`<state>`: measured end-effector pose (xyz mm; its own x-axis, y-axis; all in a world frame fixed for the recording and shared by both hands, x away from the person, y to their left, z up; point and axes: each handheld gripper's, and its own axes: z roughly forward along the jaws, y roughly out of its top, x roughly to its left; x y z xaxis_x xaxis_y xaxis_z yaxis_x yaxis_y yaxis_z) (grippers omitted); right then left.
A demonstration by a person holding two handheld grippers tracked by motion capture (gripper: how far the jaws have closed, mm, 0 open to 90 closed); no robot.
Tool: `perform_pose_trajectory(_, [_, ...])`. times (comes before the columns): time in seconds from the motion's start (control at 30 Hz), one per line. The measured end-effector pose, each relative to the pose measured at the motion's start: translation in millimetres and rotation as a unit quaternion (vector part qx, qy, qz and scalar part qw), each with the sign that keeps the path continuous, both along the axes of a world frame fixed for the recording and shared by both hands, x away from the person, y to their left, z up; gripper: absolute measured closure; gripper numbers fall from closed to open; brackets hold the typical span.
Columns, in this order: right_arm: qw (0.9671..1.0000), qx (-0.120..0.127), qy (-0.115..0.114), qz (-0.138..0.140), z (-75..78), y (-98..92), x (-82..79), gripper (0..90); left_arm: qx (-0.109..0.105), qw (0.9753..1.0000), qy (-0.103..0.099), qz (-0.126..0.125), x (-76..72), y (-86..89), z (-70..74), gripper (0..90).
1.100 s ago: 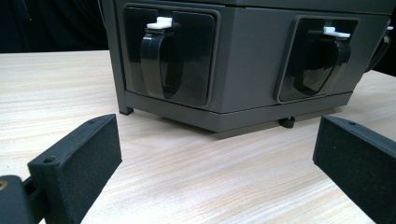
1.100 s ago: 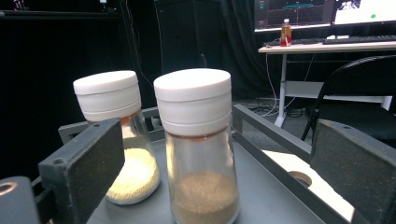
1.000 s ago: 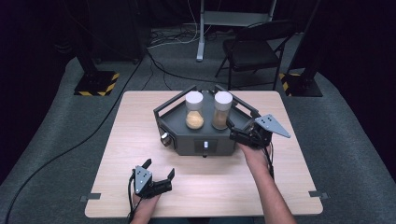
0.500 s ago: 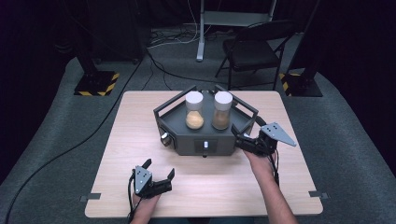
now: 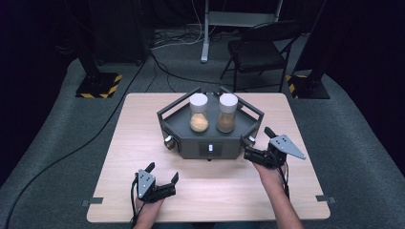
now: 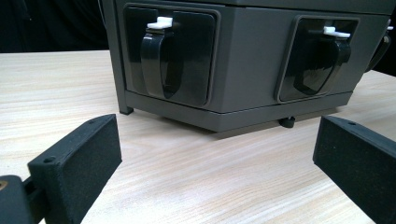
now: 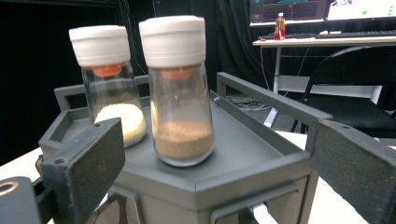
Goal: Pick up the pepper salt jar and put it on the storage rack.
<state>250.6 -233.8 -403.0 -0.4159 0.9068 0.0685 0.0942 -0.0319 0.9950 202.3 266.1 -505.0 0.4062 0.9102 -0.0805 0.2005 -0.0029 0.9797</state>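
Observation:
A dark grey six-sided stand (image 5: 210, 143) sits mid-table and carries two white-lidded glass jars. The left jar (image 5: 199, 114) holds pale yellow powder, the right jar (image 5: 227, 114) brown powder. My right gripper (image 5: 258, 142) is open at the stand's front right corner, off the tray. In the right gripper view its jaws (image 7: 219, 177) stand wide apart, with the brown jar (image 7: 180, 93) and the pale jar (image 7: 109, 84) beyond them. My left gripper (image 5: 163, 172) is open, low over the table before the stand. Its camera faces the stand's side wall (image 6: 243, 70) and two black knobs (image 6: 161, 60).
Table edges lie close behind both hands. A folding chair (image 5: 260, 47) and a pole base (image 5: 205, 57) stand beyond the far edge. Hazard-striped bases (image 5: 98, 86) and cables lie on the carpet. A desk with a keyboard (image 7: 327, 39) shows behind the jars.
My right gripper has pulled back from beside the brown jar, moving nearer to the person and a little right. The left gripper and both jars have not moved.

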Motion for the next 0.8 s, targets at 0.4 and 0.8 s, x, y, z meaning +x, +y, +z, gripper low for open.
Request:
perform_pose_trajectory(0.4, [0.9999,0.002,0.013,-0.009,-19.4,-8.7,-6.8,2.8,0.002,1.0000,0.000,-0.001,0.3,-0.5,0.1,0.5])
perform_pose_trajectory(0.8, [0.9996,-0.001,0.021,-0.018,-33.8,-19.8,-13.6,2.8,0.004,1.0000,-0.001,-0.002,-0.1,-0.4,0.1,0.5])
